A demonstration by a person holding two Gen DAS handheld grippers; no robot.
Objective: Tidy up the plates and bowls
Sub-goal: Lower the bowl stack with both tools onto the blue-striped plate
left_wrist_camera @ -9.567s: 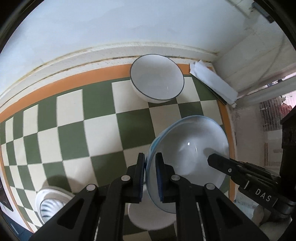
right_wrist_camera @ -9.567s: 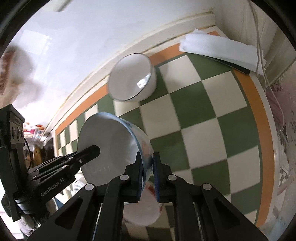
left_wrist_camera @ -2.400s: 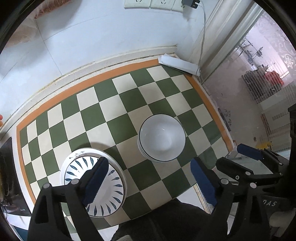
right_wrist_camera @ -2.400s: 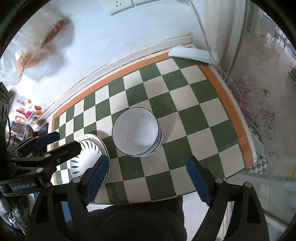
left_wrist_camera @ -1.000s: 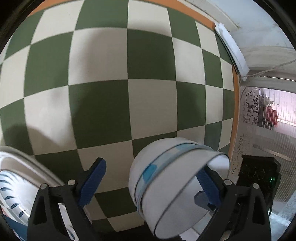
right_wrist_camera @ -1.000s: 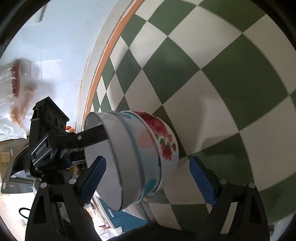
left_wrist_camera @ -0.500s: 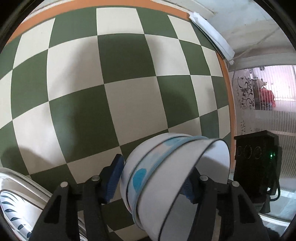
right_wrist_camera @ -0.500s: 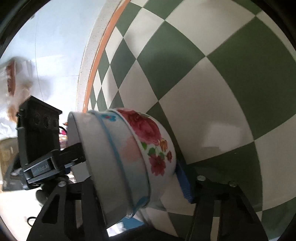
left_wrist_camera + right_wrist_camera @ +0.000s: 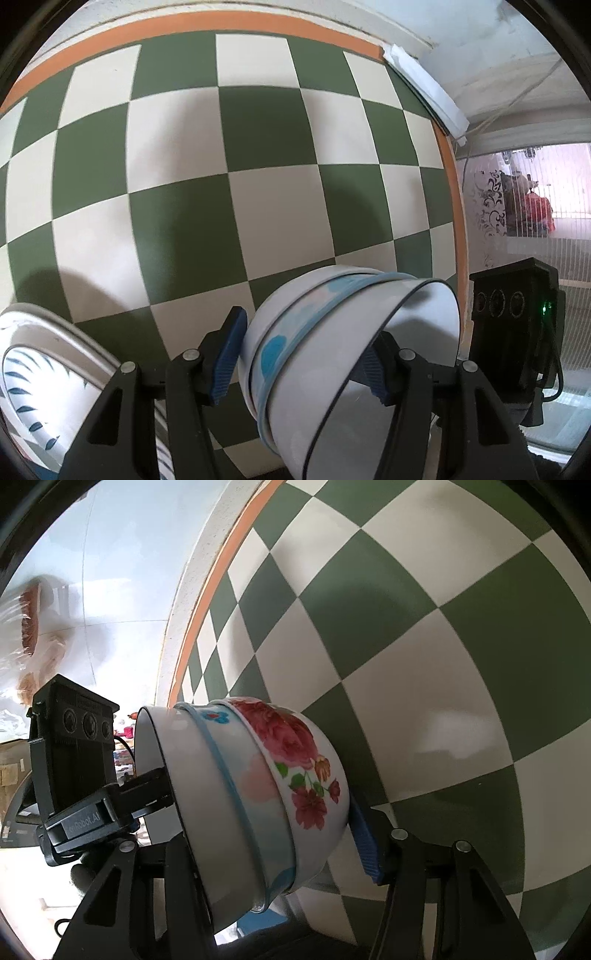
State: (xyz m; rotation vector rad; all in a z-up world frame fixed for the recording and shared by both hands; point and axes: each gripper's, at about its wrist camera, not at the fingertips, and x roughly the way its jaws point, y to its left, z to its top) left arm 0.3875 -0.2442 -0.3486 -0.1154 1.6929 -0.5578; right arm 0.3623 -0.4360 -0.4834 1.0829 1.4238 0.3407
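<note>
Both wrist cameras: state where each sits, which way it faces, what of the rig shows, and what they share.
Left wrist: on the left gripper, facing steeply down at the checked tabletop; its fingers clamp the bowl stack, patterned plate at lower left.
Right wrist: on the right gripper, angled down across the same tabletop toward the wall; its fingers clamp the stack.
Shared: the stack, and each sees the other gripper.

Glossy glazed bowls (image 9: 258,794) — matt checked tablecloth (image 9: 258,147)

Two close wrist views, opposite sides of bowl stack (image 9: 343,365).
</note>
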